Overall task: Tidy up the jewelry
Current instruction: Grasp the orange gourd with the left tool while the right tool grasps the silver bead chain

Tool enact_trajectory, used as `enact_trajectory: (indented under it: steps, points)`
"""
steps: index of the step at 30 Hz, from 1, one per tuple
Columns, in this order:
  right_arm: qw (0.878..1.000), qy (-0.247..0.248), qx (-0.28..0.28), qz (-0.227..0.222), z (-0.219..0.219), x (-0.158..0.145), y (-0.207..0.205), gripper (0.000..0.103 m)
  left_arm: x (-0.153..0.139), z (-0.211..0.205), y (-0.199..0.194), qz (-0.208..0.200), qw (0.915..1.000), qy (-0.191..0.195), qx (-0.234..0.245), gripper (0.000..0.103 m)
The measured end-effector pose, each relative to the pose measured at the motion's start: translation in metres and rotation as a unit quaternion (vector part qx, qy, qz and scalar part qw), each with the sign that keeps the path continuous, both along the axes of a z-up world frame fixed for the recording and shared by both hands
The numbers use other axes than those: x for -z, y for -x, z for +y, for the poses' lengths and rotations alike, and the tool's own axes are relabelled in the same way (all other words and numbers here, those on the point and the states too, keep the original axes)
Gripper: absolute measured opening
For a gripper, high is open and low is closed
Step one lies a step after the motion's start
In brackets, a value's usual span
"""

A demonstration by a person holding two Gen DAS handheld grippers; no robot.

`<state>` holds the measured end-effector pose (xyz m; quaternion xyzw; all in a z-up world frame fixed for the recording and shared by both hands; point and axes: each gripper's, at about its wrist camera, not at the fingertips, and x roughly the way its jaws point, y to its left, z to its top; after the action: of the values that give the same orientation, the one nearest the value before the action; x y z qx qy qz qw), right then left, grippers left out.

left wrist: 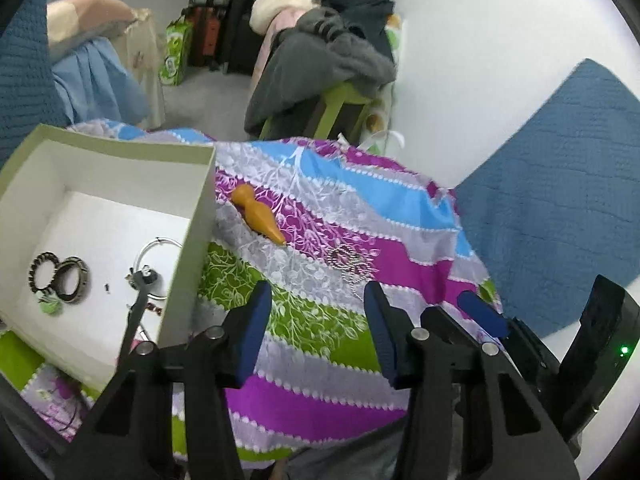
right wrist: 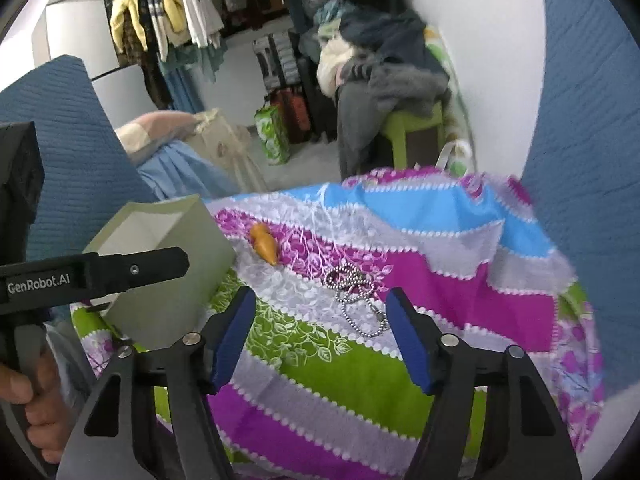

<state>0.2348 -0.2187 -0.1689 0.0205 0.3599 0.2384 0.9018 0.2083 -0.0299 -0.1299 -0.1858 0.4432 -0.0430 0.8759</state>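
A silver ball chain (left wrist: 347,264) (right wrist: 354,294) lies coiled on the striped floral cloth (left wrist: 320,360) (right wrist: 320,376), with an orange carrot-shaped piece (left wrist: 258,214) (right wrist: 265,244) beyond it. A pale open box (left wrist: 192,236) (right wrist: 168,220) at the left holds two dark rings (left wrist: 60,280), a thin hoop (left wrist: 160,248) and small bits. My left gripper (left wrist: 316,304) is open, empty, just short of the chain. My right gripper (right wrist: 320,312) is open with the chain's near loop between its blue fingertips (right wrist: 400,312), untouched. In the left wrist view the right gripper's blue fingertip (left wrist: 482,314) shows at the right.
A blue quilt (left wrist: 560,208) (right wrist: 588,160) lies around the cloth. Beyond are a green stool piled with clothes (left wrist: 332,52) (right wrist: 392,80), suitcases (left wrist: 216,20), a green bag (right wrist: 272,132) and hanging garments (right wrist: 168,12). A hand (right wrist: 28,400) holds the left gripper's handle.
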Motion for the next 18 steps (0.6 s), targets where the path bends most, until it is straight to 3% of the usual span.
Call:
enact_trajectory:
  steps: [3,8,11,14,18]
  points:
    - [1.000,0.003,-0.010,0.020,0.000,0.016,-0.024,0.064,0.016,0.001,-0.020,0.025,0.9997,0.006,-0.006,0.042]
    - [0.998,0.008,-0.023,0.056,0.002,0.045,-0.057,0.058,0.037,-0.004,-0.049,0.053,0.9984,-0.003,-0.020,0.042]
    - [0.996,0.021,-0.034,0.079,0.007,0.061,-0.071,0.054,0.051,-0.007,-0.067,0.073,0.9964,-0.022,-0.035,0.042]
    - [0.996,0.023,-0.039,0.080,0.008,0.065,-0.076,0.054,0.063,-0.008,-0.080,0.099,0.9904,-0.053,-0.080,0.042]
    - [0.995,0.015,-0.038,0.091,0.005,0.069,-0.082,0.054,0.070,-0.009,-0.092,0.103,0.9843,-0.078,-0.120,0.042]
